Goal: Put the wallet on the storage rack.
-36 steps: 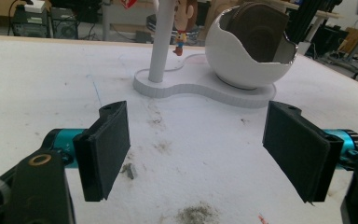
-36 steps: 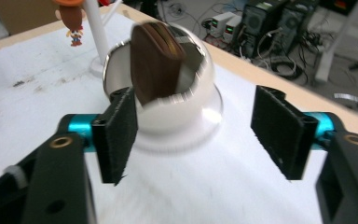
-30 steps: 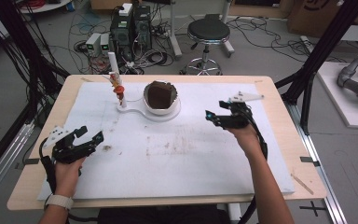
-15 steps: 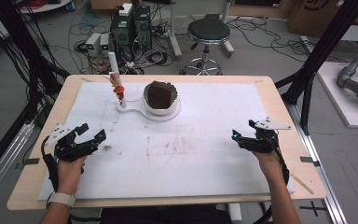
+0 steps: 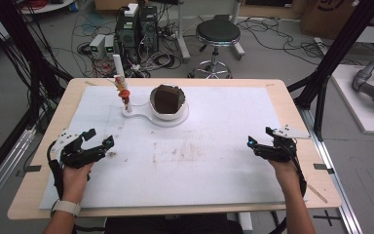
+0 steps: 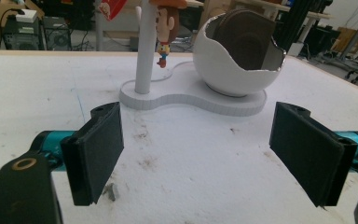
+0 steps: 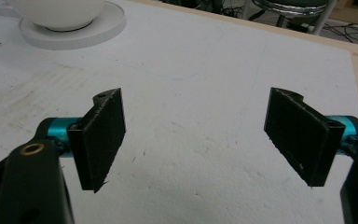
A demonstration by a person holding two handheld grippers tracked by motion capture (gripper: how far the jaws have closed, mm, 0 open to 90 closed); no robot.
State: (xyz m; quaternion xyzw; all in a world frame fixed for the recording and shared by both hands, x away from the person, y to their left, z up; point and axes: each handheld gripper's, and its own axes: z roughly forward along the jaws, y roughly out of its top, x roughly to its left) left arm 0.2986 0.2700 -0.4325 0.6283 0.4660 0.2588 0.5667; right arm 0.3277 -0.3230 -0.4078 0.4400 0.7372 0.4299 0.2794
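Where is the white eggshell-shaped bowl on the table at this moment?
In the high view, the white eggshell-shaped bowl sits at the far middle of the table on a flat white base, just right of the white post with a small figure.

The high view looks forward and down from above the person's side, taking in the whole white foam-covered wooden table [image 5: 214,161] mid-frame. The left gripper view sits low and close, facing the white broken-eggshell bowl on its flat white base [image 6: 237,65] at upper centre. The right gripper view, also low, catches that bowl [image 7: 58,14] at upper left.
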